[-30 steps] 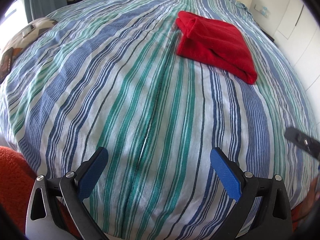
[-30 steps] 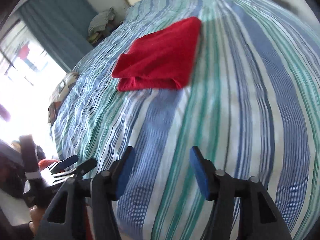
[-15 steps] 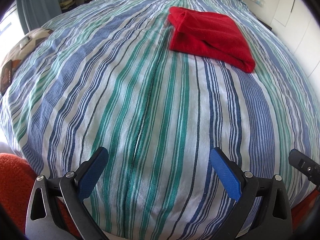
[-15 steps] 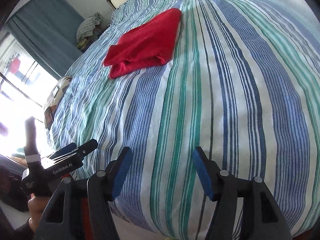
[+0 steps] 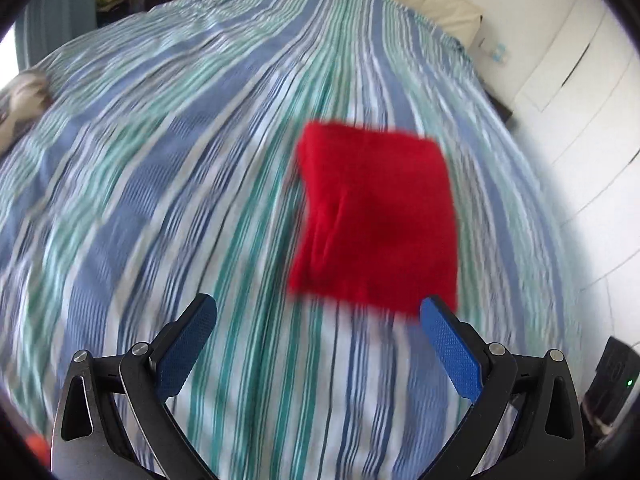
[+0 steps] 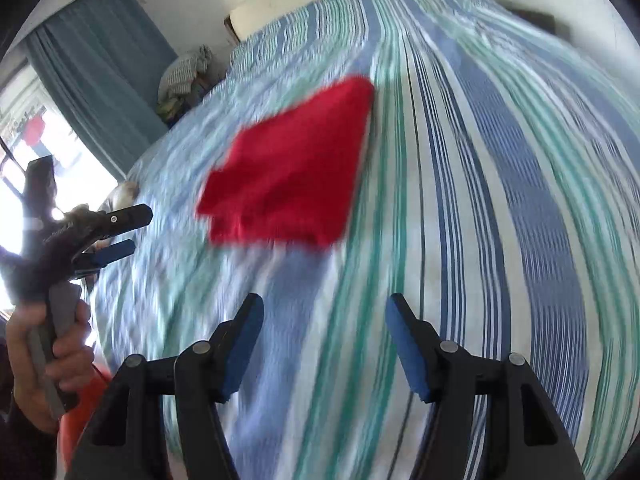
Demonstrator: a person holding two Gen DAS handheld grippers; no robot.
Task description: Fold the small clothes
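My left gripper [image 5: 318,330] hangs wide open and empty just short of the red cloth [image 5: 376,216], which lies folded flat on the striped bed [image 5: 160,160], toward its middle and nearer the headboard end. My right gripper [image 6: 324,344] is likewise spread and holds nothing; the red cloth [image 6: 288,172] sits ahead and to its left. Both views are blurred, so layers are hard to tell. For a neat fold, I judge each gripper should pinch a near corner through all layers.

Red garment [image 5: 376,220]; blue-green-white striped bedspread [image 5: 160,160]; blue tool pads [image 6: 408,354]; teal curtain [image 6: 100,68].
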